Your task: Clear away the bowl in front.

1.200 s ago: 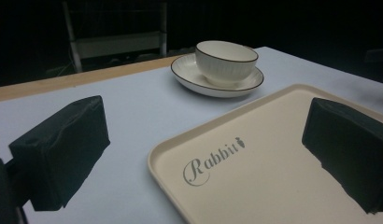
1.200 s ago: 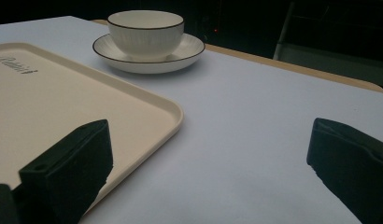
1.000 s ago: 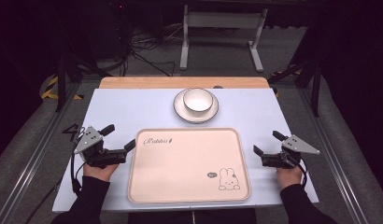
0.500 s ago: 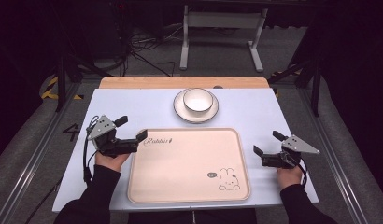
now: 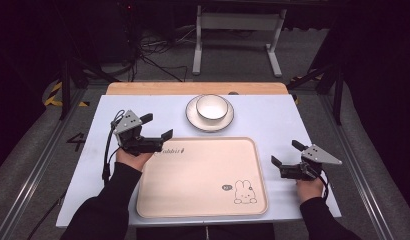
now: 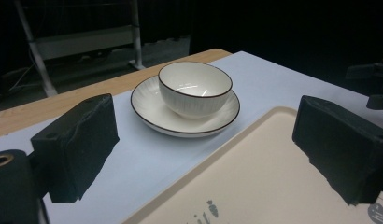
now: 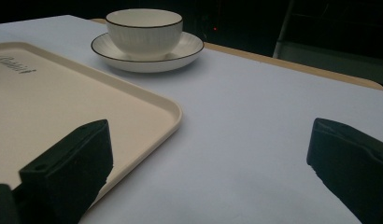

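Since the earlier frame, the left gripper (image 5: 159,127) had moved from the table's left edge up to the tray's near corner, and its jaws had just closed a tiny bit, with nothing between them. They stood wide apart. Ahead of it sat the white bowl (image 6: 195,88) on its saucer (image 6: 152,113). Just below its jaws lay the cream tray (image 5: 203,175). Well across the tray, the right gripper (image 5: 285,154) kept still, jaws spread and holding nothing.

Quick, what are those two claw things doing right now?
Left gripper: open, holding nothing, jaws just narrowed slightly.
Right gripper: open, holding nothing.
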The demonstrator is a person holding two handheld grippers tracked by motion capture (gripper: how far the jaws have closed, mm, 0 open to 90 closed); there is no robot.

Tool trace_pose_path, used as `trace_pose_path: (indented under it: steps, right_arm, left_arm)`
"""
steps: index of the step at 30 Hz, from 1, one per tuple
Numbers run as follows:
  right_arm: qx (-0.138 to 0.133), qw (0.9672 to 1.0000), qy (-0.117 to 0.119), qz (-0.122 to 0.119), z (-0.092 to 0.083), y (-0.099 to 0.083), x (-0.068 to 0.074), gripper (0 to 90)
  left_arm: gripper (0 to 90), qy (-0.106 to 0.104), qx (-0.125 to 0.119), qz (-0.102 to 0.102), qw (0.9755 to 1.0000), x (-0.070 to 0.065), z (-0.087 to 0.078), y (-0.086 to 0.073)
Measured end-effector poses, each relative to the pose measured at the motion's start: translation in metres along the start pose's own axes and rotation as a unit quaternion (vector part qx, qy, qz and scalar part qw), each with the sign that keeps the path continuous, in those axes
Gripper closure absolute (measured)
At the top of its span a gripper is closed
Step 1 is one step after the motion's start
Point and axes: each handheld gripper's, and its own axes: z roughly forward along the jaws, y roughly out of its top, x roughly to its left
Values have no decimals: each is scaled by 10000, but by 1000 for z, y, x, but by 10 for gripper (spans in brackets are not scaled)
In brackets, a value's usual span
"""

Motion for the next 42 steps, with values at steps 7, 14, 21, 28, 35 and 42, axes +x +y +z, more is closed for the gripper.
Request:
trace_pose_path:
  steps: [7, 14, 21, 28, 35, 42]
  right_arm:
    - [10, 10000, -21, -10, 0, 0, 0, 10]
    - [14, 10000, -75, 9, 0, 0, 0, 10]
    - [20, 10000, -85, -6, -1, -1, 0, 9]
    - [8, 10000, -68, -8, -1, -1, 0, 9]
    - [-18, 10000, -30, 44, -1, -1, 0, 9]
    - [-36, 10000, 23, 81, -1, -1, -2, 10]
  left_arm:
    - [80, -3, 73, 63, 10000, 0, 18, 7]
    - [82, -207, 101, 213, 9995, -8, 36, 21]
    - [92, -453, 166, 272, 9985, -10, 49, 34]
    - [82, -406, 343, 95, 9985, 1, 63, 40]
    - [71, -395, 403, 247, 9981, 1, 77, 48]
    - [56, -535, 541, 410, 9963, 0, 92, 48]
